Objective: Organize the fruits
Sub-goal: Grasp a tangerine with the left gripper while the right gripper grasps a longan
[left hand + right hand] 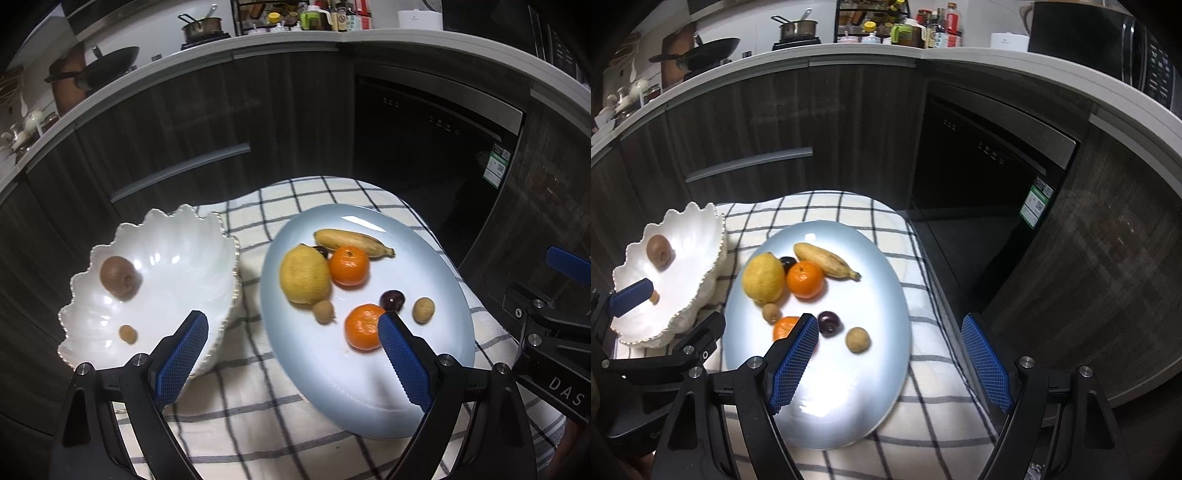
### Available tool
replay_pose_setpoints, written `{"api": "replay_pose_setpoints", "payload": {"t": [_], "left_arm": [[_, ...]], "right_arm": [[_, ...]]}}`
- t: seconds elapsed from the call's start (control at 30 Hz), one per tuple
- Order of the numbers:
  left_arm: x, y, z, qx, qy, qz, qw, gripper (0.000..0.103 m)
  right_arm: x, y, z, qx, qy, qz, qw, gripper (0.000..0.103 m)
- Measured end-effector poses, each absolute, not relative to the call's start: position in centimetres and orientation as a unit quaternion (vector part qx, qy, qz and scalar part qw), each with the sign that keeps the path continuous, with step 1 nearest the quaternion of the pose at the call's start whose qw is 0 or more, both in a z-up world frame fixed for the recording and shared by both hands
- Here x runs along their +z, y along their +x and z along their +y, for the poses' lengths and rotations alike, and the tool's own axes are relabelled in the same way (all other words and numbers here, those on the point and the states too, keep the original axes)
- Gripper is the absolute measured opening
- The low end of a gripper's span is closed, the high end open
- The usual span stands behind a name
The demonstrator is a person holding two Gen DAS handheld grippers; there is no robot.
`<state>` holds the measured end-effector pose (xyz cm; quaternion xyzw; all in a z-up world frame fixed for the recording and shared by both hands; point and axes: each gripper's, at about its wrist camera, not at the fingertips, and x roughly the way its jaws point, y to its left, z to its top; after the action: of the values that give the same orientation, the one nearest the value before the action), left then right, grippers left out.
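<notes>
A pale blue plate (424,391) (849,406) holds a lemon (304,275) (764,277), a banana (351,242) (823,260), two oranges (349,266) (364,326), dark plums (392,300) (828,323) and small brown longans (423,309) (857,339). A white scalloped bowl (177,258) (690,254) at the left holds a kiwi (120,277) and a longan (127,334). My left gripper (291,325) is open and empty above the bowl's rim and the plate. My right gripper (890,325) is open and empty over the plate's right side.
Plate and bowl rest on a checked cloth (251,413) (923,424) over a small surface. Dark kitchen cabinets (184,129) and a dishwasher (990,155) stand behind. The counter above holds pans and bottles.
</notes>
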<state>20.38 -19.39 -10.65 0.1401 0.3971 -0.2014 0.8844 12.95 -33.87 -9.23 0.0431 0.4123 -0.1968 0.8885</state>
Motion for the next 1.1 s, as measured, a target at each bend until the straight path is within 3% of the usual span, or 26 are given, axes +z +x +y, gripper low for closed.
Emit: {"api": "replay_pose_setpoints", "payload": {"t": [0.4, 0.83, 1.1], "left_arm": [[-14.8, 20.8, -23.3, -0.227, 0.146, 0.425, 0.864, 0.093], [-19.0, 21.9, -25.7, -0.231, 0.158, 0.458, 0.844, 0.070], [-19.9, 22.5, -26.3, -0.237, 0.156, 0.464, 0.839, 0.063]], "right_arm": [[-12.8, 13.0, -37.1, -0.191, 0.051, 0.427, 0.882, 0.081], [-16.4, 15.9, -37.6, -0.123, 0.060, 0.467, 0.874, 0.080], [-17.0, 16.8, -37.6, -0.115, 0.054, 0.474, 0.871, 0.080]]}}
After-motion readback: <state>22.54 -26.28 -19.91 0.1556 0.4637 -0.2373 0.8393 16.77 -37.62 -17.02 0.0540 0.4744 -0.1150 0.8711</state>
